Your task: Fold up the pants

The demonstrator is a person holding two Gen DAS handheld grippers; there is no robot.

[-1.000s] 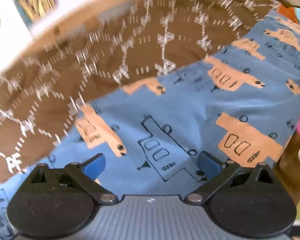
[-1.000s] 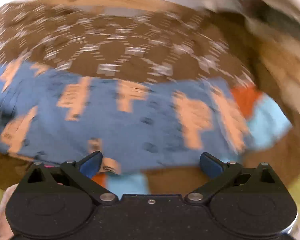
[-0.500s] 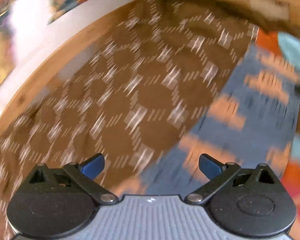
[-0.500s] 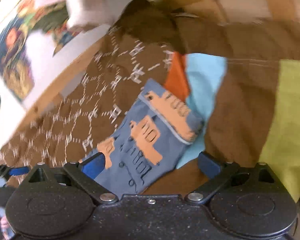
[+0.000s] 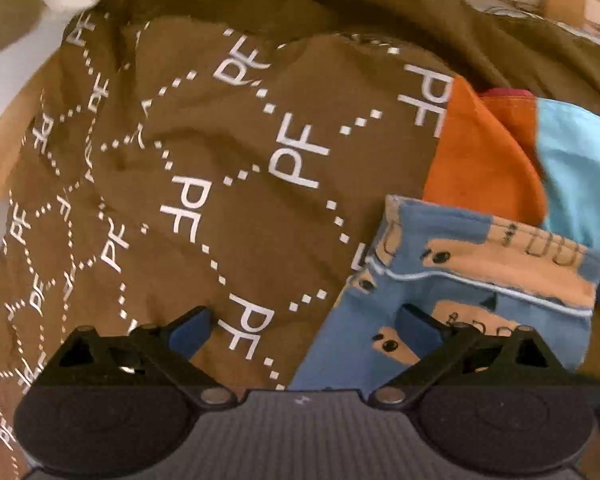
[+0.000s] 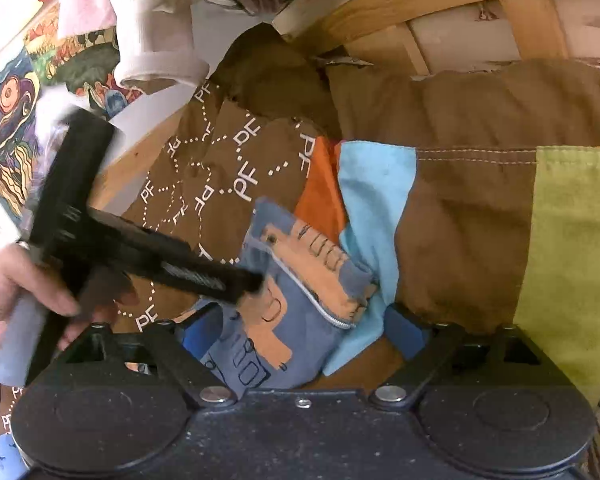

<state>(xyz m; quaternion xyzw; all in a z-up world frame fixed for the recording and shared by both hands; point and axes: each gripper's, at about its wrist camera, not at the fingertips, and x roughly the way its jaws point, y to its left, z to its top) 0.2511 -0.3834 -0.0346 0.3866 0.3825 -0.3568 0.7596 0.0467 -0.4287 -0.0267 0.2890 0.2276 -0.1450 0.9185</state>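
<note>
Left wrist view: left tool (image 5: 304, 330) held with blue pads spread wide, nothing between them. Folded pants (image 5: 452, 292), blue with orange vehicle print, lying at lower right of frame on a brown bedspread (image 5: 204, 184) printed with white "PF" letters and dotted hexagons. Long axis of the folded bundle running from lower centre up toward the right edge; hemmed band with white stitching at its upper right end. Right-hand pad (image 5: 418, 322) seen over the pants' fabric; left-hand pad (image 5: 190, 330) over bare bedspread. Contact between pad and cloth cannot be told. Orange and light-blue patchwork cloth (image 5: 500, 152) just beyond the pants, touching the upper edge.

Right wrist view: right tool (image 6: 306, 330) likewise spread open, gripping nothing. Pants (image 6: 296, 292) at lower centre of frame, lying between the two pads and extending upward past them; long axis running from bottom centre toward upper centre with a slight left lean, banded end tilted to the right. Left tool (image 6: 148, 256) entering from the left, blurred, its tip over the pants' left edge; hand (image 6: 16, 292) on its grip at far left. Patchwork cloth (image 6: 380, 200) of orange, light blue, brown and lime green to the right of the pants. Wooden frame (image 6: 400, 8) across upper right.
</note>
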